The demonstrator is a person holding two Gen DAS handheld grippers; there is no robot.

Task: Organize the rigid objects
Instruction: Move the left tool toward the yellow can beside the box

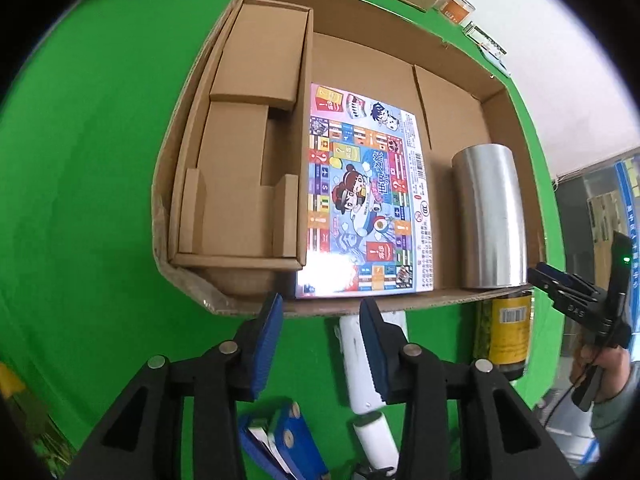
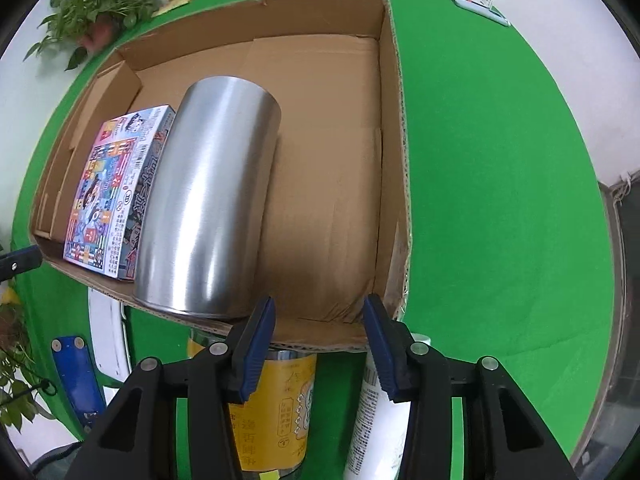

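Inventory, largest item first.

1. Green table (image 2: 500, 160): fills the rim of both views and bears everything below.
2. Open cardboard tray (image 2: 394, 120): centre of both views, its near wall just above my fingertips.
3. Brown carton insert (image 1: 240, 160): left third of the tray in the left wrist view, long axis running top to bottom of the frame.
4. Board-game box (image 1: 360, 196): flat, printed face up, centre of the tray, long axis running from the near wall to the far wall, just beside the insert.
5. Steel cylinder (image 2: 208, 200): lying on its side, left of centre in the right wrist view, long axis near wall to far wall, one end at the near wall. It looks to touch the game box, but I cannot be sure.
6. Yellow-labelled can (image 2: 276, 408) and white bottle (image 2: 372, 412): outside the tray, bottom of the right wrist view, under my right gripper (image 2: 320, 340).
7. Right gripper: jaws partly open, nothing between them. Left gripper (image 1: 320, 344): same, empty, above a white object I cannot identify.

Handling note: I judge the next pick is the can or the bottle. I would centre the jaws across its width, then lay it parallel to the cylinder in the bare right part of the tray.
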